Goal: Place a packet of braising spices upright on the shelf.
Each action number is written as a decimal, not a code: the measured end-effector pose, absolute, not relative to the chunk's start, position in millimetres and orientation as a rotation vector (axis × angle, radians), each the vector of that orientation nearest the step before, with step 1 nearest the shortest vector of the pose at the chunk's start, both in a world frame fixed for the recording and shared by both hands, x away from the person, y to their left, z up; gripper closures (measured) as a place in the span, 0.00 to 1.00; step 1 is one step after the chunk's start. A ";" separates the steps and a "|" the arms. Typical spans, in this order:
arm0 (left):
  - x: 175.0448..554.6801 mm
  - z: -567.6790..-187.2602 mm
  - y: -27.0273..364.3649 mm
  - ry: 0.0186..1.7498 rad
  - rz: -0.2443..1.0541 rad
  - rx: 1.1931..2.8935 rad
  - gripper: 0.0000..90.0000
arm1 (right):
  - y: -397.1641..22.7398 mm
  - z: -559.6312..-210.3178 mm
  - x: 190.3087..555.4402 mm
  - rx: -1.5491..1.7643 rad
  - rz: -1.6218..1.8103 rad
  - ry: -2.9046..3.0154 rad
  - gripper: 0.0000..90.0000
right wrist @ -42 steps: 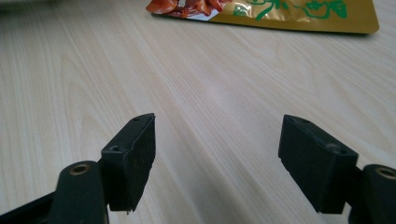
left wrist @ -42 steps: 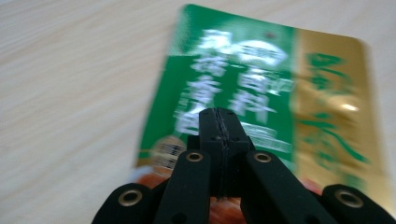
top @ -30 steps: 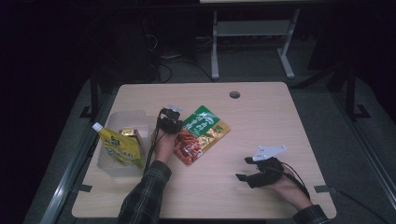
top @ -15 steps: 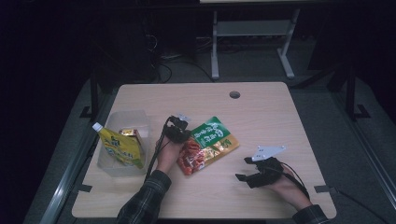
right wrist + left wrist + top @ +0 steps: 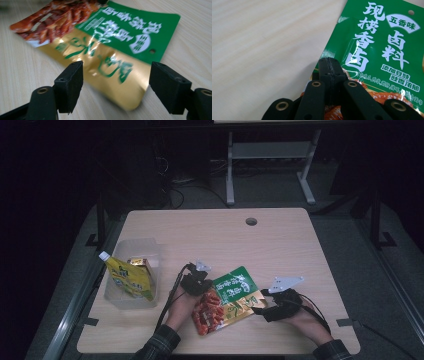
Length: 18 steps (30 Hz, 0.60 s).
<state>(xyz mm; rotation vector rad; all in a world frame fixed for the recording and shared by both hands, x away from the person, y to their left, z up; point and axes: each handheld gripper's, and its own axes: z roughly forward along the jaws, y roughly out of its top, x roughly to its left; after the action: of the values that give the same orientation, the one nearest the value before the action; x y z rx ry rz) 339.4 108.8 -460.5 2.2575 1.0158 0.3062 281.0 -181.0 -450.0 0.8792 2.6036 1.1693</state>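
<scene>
while the left gripper (image 5: 329,75) pinches the snack packet (image 5: 227,300) by its edge on the table (image 5: 280,245), the right gripper (image 5: 116,87) stands spread just beside the packet.

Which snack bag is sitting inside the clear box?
The yellow pouch with the white cap leans inside the clear box at the table's left. The green and gold packet lies flat on the table instead.

Dim lab or workshop: bare wooden table (image 5: 280,245), floor cables (image 5: 175,190), metal stand (image 5: 270,155).
</scene>
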 end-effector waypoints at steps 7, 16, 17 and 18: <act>334.4 -450.3 119.6 0.915 0.274 2.286 0.87 | -182.0 -449.7 280.8 0.881 1.167 2.596 0.30; 323.5 -456.4 125.9 0.577 0.149 2.398 0.29 | -182.4 -450.7 281.9 0.886 1.156 2.602 0.30; 324.0 -457.4 126.3 0.571 0.154 2.388 0.25 | -182.5 -450.5 281.8 0.887 1.155 2.601 0.30; 325.8 -458.3 127.3 0.555 0.142 2.394 0.23 | -182.5 -450.6 281.8 0.887 1.154 2.600 0.30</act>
<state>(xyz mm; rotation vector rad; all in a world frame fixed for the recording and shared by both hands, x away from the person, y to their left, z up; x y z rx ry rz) 325.8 127.3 -458.3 2.3935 0.5550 0.1421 281.8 -182.5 -450.6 0.8868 2.6004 1.1539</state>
